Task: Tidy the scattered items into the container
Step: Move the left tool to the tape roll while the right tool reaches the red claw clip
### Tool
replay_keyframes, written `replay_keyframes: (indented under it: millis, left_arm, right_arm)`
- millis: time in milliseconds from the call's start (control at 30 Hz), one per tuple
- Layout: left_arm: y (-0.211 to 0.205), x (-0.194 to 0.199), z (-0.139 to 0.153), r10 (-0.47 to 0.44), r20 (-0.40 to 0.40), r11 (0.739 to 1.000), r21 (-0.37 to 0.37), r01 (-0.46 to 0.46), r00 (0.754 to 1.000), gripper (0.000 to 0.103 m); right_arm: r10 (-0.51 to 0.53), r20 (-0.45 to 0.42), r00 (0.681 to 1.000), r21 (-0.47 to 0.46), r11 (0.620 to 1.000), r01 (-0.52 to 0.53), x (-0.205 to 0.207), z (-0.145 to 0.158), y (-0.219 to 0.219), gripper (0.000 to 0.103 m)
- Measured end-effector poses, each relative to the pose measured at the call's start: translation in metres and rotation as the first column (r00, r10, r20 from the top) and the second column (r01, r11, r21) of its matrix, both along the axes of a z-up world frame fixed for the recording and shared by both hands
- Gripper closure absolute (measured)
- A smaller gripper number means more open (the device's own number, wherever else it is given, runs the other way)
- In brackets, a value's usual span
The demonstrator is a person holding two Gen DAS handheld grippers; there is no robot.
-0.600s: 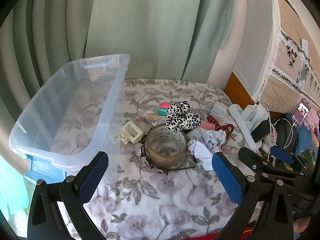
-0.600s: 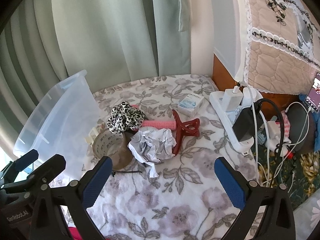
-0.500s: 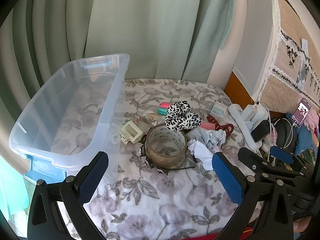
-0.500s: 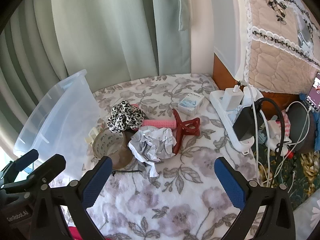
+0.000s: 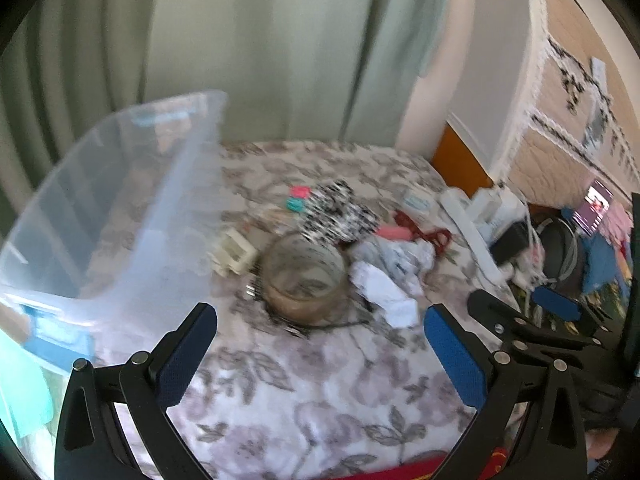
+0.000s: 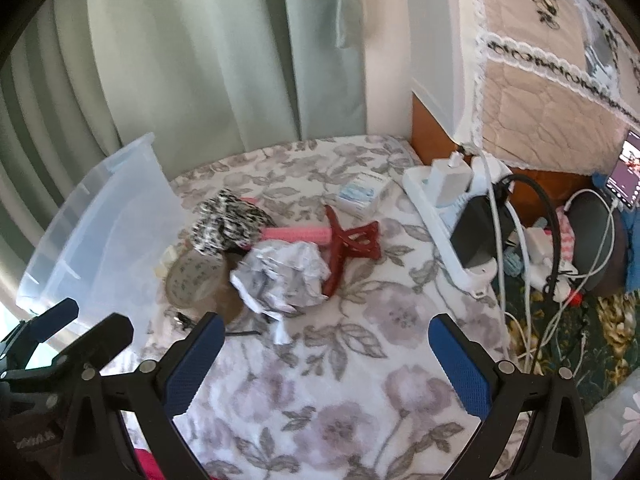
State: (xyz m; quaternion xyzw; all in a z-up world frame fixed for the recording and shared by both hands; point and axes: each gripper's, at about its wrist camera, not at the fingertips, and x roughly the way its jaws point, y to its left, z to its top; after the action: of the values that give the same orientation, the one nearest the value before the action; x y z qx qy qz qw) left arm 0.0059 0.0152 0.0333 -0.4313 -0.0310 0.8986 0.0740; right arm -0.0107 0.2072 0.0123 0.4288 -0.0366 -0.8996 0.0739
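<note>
A clear plastic bin [image 5: 120,208] [image 6: 100,232] stands at the left on a floral blanket [image 5: 312,384]. Beside it lies a heap: a brown tape roll [image 5: 306,276] [image 6: 196,280], a leopard-print scrunchie [image 5: 340,216] [image 6: 228,220], crumpled paper [image 5: 392,272] [image 6: 284,276], a red hair claw [image 5: 424,234] [image 6: 348,244], a pink roller [image 6: 296,234], a cream clip [image 5: 234,254] and a small box [image 6: 362,194]. My left gripper [image 5: 320,340] hangs open just short of the tape roll. My right gripper [image 6: 326,344] is open in front of the paper. Neither holds anything.
A white power strip [image 6: 440,220] with chargers and tangled cables [image 6: 532,280] lies along the blanket's right edge. A phone [image 6: 626,168] with a lit screen sits beyond it. Green curtains [image 6: 200,60] hang behind the blanket. A padded headboard [image 6: 540,80] rises at the back right.
Both views have shifted so the heap sits a little further left, and the left view is now motion-blurred. Both pairs of jaws stay wide open; no item has moved.
</note>
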Motion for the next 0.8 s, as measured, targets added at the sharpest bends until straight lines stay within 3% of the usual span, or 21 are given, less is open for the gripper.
replay_keyframes:
  millis: [400,567,633,800]
  left_arm:
    - [0.012,-0.028,-0.033,-0.009,0.079,1.000,-0.006,0.010,0.997,0.000]
    - [0.012,-0.045,-0.047,0.007,0.107,0.999,-0.044,-0.002,0.994,0.007]
    - [0.014,-0.052,-0.052,0.003,0.118,0.998,-0.061,0.004,0.993,0.017]
    - [0.020,-0.069,-0.063,-0.005,0.141,0.996,-0.084,0.017,0.990,0.027]
  right_arm:
    - [0.025,0.080,0.996,-0.053,0.998,-0.021,-0.017,-0.029,0.017,0.012]
    - [0.040,0.116,0.992,-0.104,0.994,-0.028,-0.031,-0.040,0.017,0.017]
    - [0.049,0.126,0.991,-0.116,0.993,-0.035,-0.038,-0.044,0.016,0.019]
    - [0.041,0.144,0.989,-0.119,0.993,-0.023,-0.059,-0.052,0.016,0.022]
